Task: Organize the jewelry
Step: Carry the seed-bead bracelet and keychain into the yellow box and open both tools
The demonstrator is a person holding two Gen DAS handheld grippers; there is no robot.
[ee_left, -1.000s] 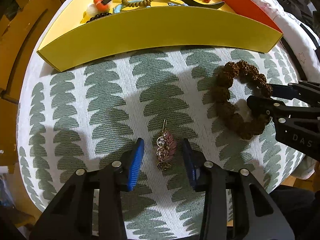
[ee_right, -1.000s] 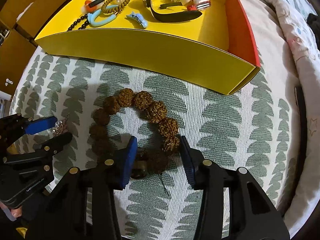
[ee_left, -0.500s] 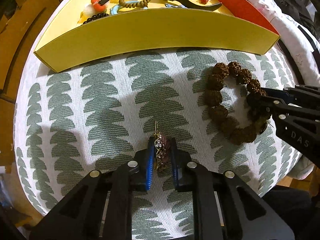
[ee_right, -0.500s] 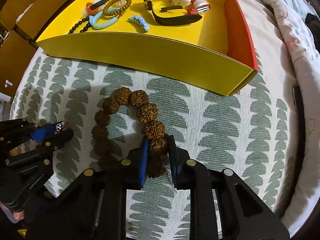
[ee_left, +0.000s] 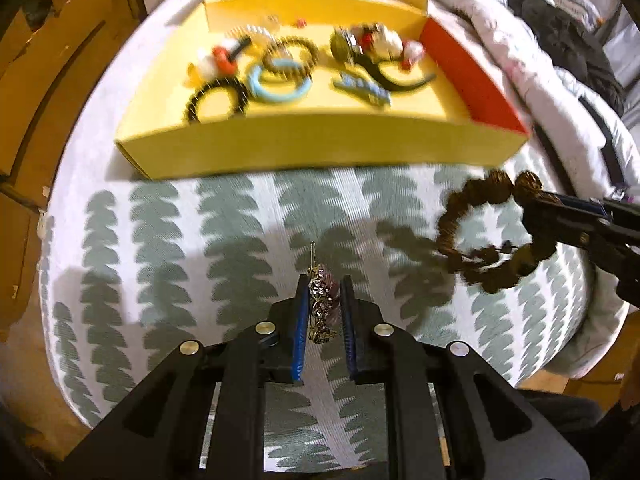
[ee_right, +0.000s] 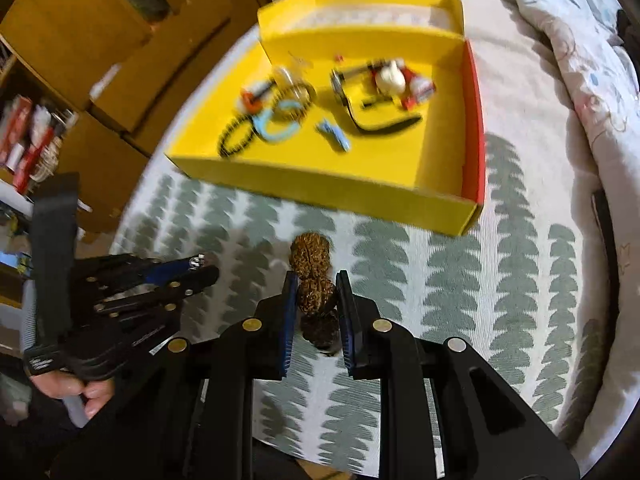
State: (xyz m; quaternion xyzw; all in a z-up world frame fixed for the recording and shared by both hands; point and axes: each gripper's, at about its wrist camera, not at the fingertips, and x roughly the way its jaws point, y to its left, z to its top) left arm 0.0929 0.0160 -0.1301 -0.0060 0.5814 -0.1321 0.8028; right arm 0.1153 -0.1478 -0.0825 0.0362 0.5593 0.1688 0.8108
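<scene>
Blue pads of your left gripper (ee_left: 324, 312) are pressed on the small rhinestone brooch (ee_left: 321, 307), which stands on edge between them with its thin pin pointing forward past the tips. It seems lifted a little above the green-and-white patterned cloth (ee_left: 240, 240), but how high you cannot tell from this view.

Your right gripper (ee_right: 316, 304) pinches the brown seed-bead bracelet (ee_right: 314, 294) in the same way. Two or three of the rough beads sit between its blue pads, and one more bead stands out just in front of the tips. In the left wrist view the whole loop of the bracelet (ee_left: 486, 232) hangs from that gripper (ee_left: 538, 216) at the right side, blurred, with its shadow on the cloth beside it.

In the right wrist view your left gripper (ee_right: 200, 270) is at the left edge, with something shiny at its tips, and your left hand (ee_right: 76, 390) grips its handle lower down.

Farther away lies the yellow box (ee_right: 320, 188) with one red side wall. Inside it are a black bead bracelet (ee_left: 218, 100), a light blue ring (ee_left: 280, 84), a blue hair clip (ee_left: 366, 88) and a watch with black strap (ee_right: 360, 108), all blurred. Behind its far end stands a smaller yellow box (ee_right: 360, 12).
</scene>
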